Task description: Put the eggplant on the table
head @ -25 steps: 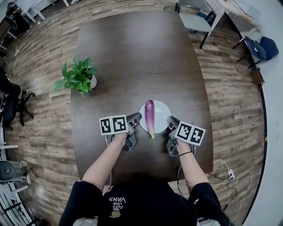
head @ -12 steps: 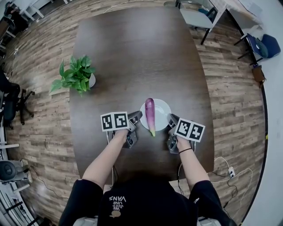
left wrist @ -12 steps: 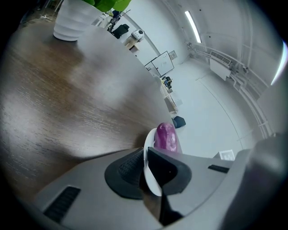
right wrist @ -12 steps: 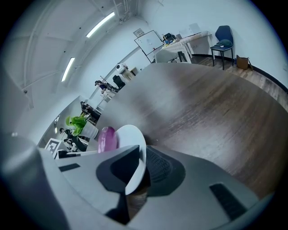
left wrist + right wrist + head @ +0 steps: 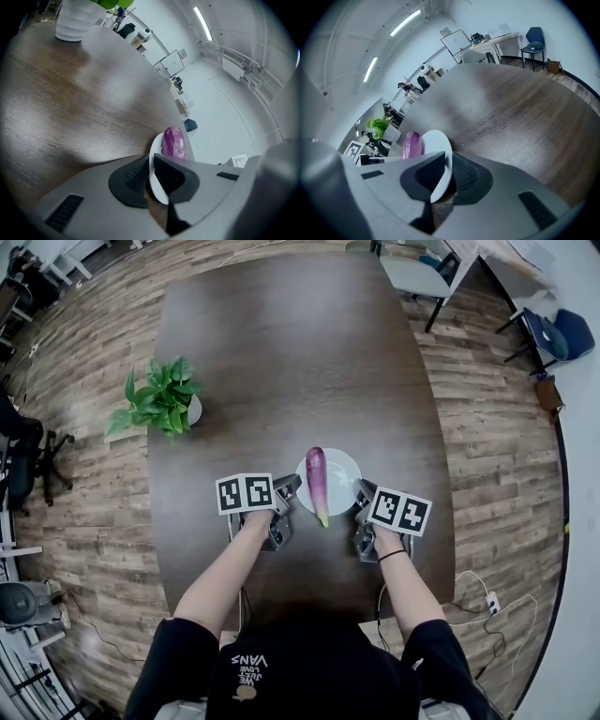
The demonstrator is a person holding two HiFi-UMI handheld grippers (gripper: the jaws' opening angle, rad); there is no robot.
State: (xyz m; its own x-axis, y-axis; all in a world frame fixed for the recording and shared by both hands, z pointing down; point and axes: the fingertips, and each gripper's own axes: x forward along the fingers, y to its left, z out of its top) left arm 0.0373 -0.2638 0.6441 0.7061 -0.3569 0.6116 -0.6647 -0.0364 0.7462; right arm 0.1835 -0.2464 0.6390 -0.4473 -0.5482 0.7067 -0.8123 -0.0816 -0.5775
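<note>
A purple eggplant [image 5: 318, 483] with a green stem end lies lengthwise across a white plate [image 5: 343, 469] near the front of the dark wooden table [image 5: 281, 352]. My left gripper [image 5: 292, 489] is shut on the plate's left rim. At the opposite rim, my right gripper [image 5: 361, 494] is also shut on the plate. In the left gripper view the rim [image 5: 156, 185] sits pinched between the jaws, with the eggplant [image 5: 173, 143] beyond. The right gripper view shows the same from the other side: plate [image 5: 439, 152] in the jaws, eggplant [image 5: 412, 144] behind. Whether the plate rests on the table or hangs just above it I cannot tell.
A potted green plant [image 5: 164, 396] in a white pot stands at the table's left edge, also visible as the pot [image 5: 74, 23] in the left gripper view. Chairs [image 5: 553, 338] and a desk stand beyond the table's far right, on the wood floor.
Both grippers and the plate with the eggplant have shifted slightly away from me. Both grips on the rim are unchanged.
</note>
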